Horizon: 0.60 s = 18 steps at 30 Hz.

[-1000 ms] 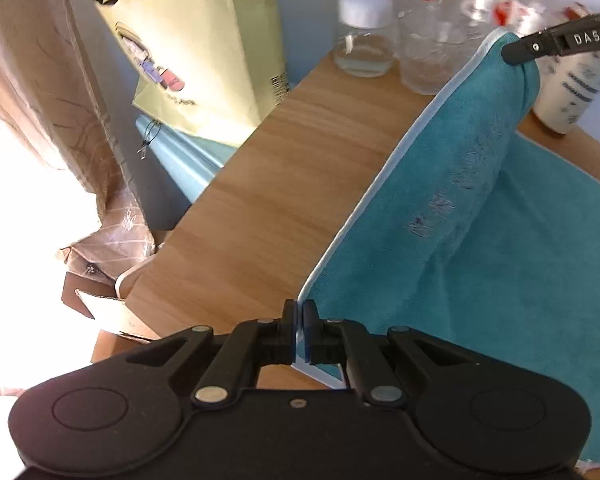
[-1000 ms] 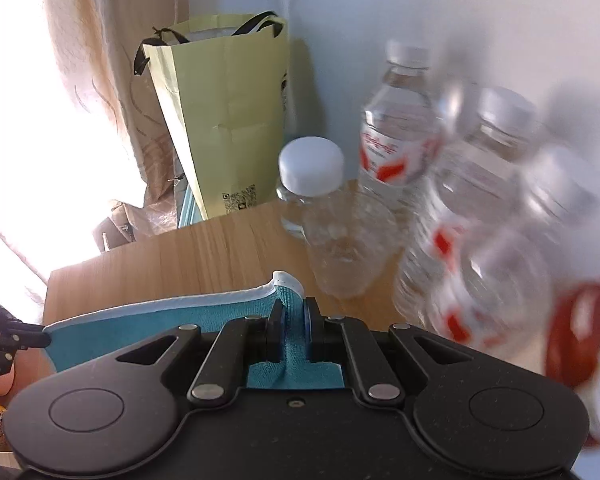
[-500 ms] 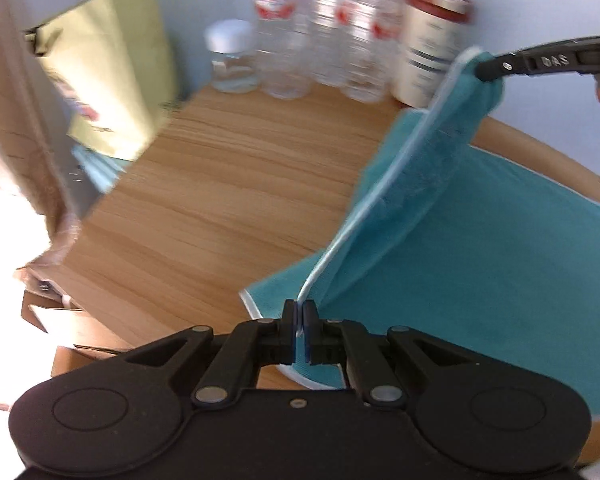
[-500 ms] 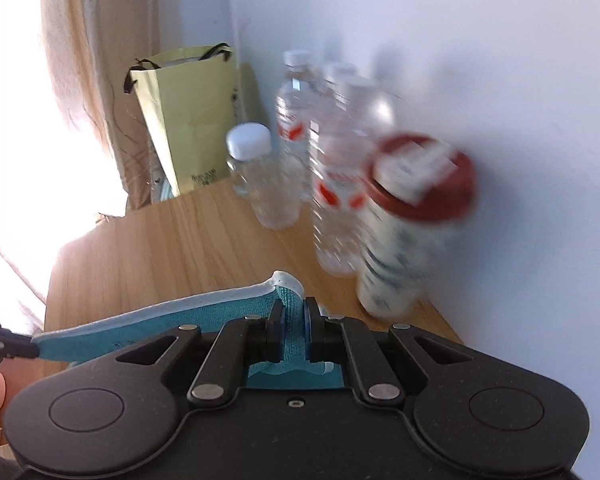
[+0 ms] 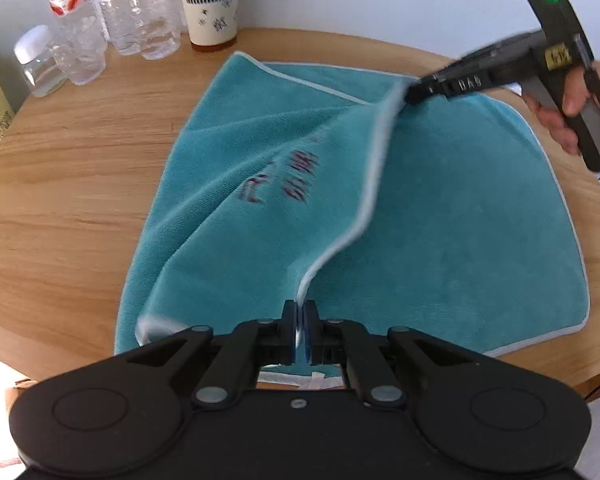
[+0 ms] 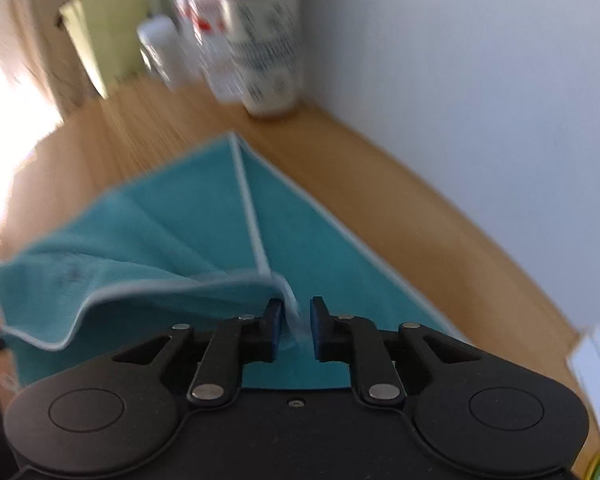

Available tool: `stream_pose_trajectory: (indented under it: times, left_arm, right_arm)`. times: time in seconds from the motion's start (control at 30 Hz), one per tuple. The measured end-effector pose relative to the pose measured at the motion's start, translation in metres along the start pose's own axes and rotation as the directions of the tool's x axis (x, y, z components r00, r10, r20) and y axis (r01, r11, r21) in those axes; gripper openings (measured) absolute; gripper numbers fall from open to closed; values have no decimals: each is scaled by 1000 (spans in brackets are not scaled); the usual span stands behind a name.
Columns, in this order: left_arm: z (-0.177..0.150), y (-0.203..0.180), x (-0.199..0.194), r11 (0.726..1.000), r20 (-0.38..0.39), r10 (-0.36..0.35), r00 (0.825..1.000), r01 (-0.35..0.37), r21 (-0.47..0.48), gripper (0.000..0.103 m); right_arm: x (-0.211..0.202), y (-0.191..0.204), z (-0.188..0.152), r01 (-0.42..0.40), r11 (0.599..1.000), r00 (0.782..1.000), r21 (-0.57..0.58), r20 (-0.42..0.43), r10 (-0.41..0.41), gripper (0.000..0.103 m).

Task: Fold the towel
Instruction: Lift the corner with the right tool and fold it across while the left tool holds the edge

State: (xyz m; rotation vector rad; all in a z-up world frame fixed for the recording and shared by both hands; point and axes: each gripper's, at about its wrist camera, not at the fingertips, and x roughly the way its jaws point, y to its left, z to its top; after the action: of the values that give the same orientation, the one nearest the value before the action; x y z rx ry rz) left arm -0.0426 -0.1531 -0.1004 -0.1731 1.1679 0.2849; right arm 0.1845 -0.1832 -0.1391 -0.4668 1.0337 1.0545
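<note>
Towel (image 5: 440,220), teal with pale piping, lies across the round wooden table (image 5: 72,184) with its left half lifted over toward the right, so my fold looks about half done. My left gripper (image 5: 300,330) is clamped tight on the near corner of that lifted edge, while my right gripper (image 6: 293,322) has its jaws parted around the far corner, the hem loose between them. My worry is that corner dropping short and skewing the fold, or snagging on a blue pad (image 6: 274,330) and dragging.
</note>
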Motion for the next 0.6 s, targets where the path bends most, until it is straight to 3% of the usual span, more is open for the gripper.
stream_pose_trajectory:
  times: [0.1,0.17,0.37,0.5,0.6]
  left_arm:
    - [0,-3,3,1000,-12,-9,1000,10,20,3]
    - [-1,-5,6,999,-16,-14,1000,14,36,3]
    - [-4,-13,14,996,-38,-29,999,32,81,3]
    - [-10,-16,13,996,-49,-34,998,38,85,4]
    - [-9,-14,18,997,-57,-29,998,33,73,4]
  right_arm:
    - [-2,-11,-3,-52,990,998,131,-12,54,35]
    - [-4,-17,-4,-60,975,998,214,-19,66,53]
    - [-19,-30,-10,-121,911,992,394,20,123,54]
    - [-16,-38,-15,-131,838,990,529,25,139,54]
    - [-11,-37,-17,-109,808,992,579,16,122,54]
